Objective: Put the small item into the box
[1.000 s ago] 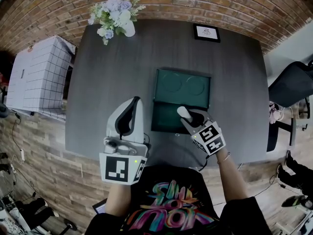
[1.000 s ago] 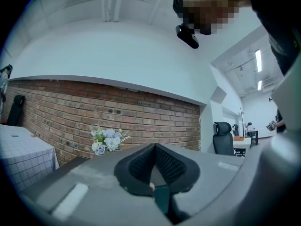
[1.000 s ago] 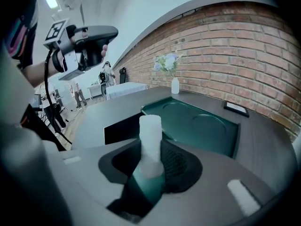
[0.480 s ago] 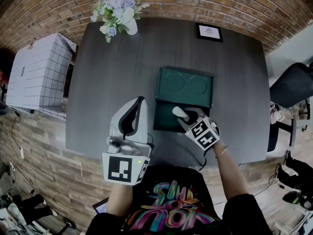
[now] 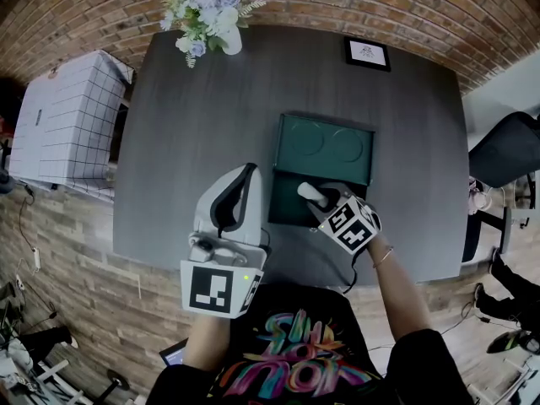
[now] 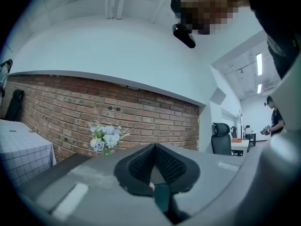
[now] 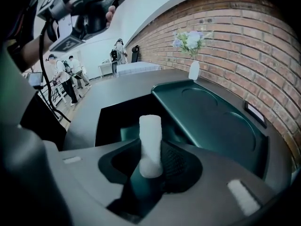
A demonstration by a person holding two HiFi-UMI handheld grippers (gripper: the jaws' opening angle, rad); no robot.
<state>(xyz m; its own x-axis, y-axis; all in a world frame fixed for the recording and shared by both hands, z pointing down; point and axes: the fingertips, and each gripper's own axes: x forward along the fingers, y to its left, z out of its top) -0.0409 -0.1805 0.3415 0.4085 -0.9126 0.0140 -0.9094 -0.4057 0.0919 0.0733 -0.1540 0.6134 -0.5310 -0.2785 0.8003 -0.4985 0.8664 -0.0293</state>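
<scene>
White foam, one short roll (image 7: 150, 134), sits pinched in the right tongs (image 7: 151, 158), its end poking past their tips, above the one open green box (image 5: 326, 147). The left tongs (image 6: 153, 148), the second pair, are pressed together and empty, beside the box.

Black short-sleeved T-shirt (image 5: 291, 357), swirling multicoloured lettering across front. Thin bracelet (image 5: 384, 258) on right wrist. Light grey smooth-shelled left gripper (image 5: 245, 180): black mesh-textured jaw pads (image 6: 171, 166), white cube with black square markers (image 5: 218, 289) at rear, small green light (image 5: 245, 278) on cube edge. Light grey right gripper (image 5: 325, 201) alike: black textured pads (image 7: 181, 166), black-and-white marker cube (image 5: 350, 226) at rear
</scene>
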